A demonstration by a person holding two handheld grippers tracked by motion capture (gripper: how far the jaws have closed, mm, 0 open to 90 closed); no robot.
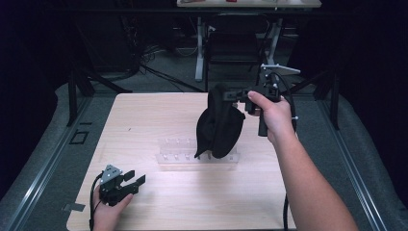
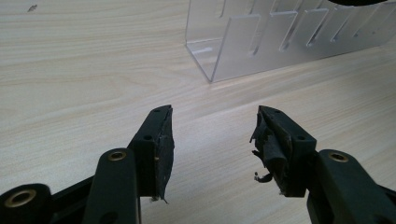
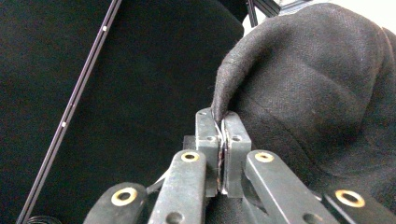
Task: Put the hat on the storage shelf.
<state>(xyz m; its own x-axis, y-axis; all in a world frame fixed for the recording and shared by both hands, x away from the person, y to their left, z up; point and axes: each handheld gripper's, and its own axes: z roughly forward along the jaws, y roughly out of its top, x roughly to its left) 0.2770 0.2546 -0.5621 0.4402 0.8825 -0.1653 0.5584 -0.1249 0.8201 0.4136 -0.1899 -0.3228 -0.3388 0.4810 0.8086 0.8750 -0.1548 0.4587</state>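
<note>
Broadly, the pale wooden desk (image 1: 159,120) carries a clear slotted rack (image 1: 175,156) near its middle, and above the rack hangs a black cloth cap (image 1: 219,125) — soft, light, drooping, so best taken at its edge. The right hand-held gripper (image 1: 243,94) pinches that edge tight; the left hand-held gripper (image 1: 132,180) rests near-left, spread — empty.

The right tool (image 1: 239,94) is held raised on an outstretched forearm, its jaws pinched together. The left tool (image 1: 136,182) is held low with jaws spread apart.
</note>
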